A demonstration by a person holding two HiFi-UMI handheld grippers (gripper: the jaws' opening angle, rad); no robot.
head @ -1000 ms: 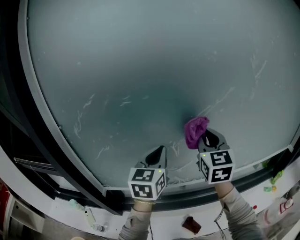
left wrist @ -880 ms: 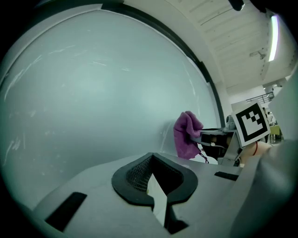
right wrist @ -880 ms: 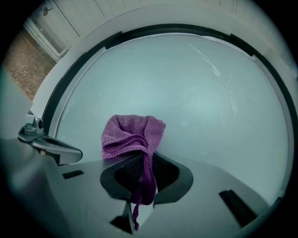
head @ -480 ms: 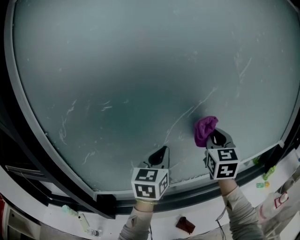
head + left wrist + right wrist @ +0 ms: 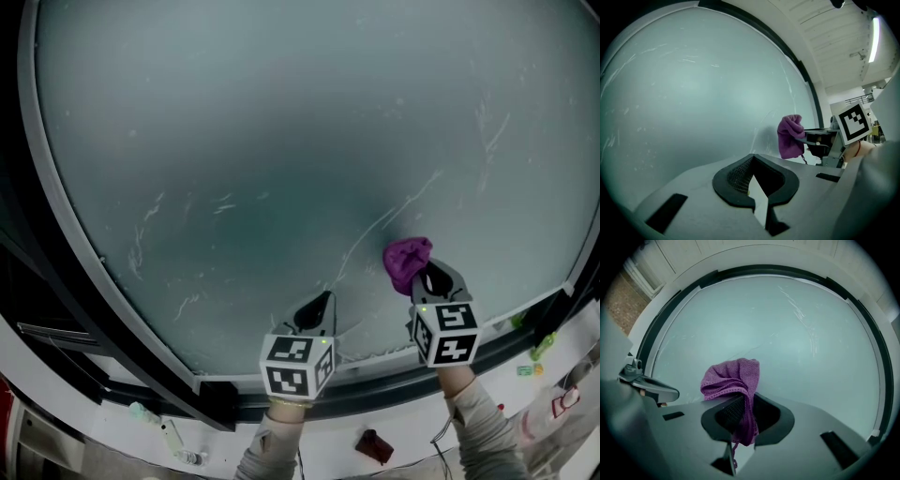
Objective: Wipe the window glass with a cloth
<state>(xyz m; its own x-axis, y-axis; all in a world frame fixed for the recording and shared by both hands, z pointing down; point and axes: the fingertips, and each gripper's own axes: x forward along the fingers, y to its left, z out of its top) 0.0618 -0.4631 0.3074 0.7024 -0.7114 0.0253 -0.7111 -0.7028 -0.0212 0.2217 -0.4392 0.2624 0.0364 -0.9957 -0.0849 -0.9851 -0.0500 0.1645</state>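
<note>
While the right gripper (image 5: 745, 408) clamps its jaws on a bunched purple cloth (image 5: 733, 376), most of the fabric pokes out past the tips, likely so that soft material rather than plastic meets the window glass (image 5: 281, 141). The left gripper (image 5: 752, 164) hovers just beside it, jaws closed on nothing, apparently idle. The cloth sits low on the pane's right, by a long pale streak (image 5: 394, 214). Whether it actually presses the glass is hard to tell. Haze hides whatever lies beyond, and the head view cuts off the pane's top.
</note>
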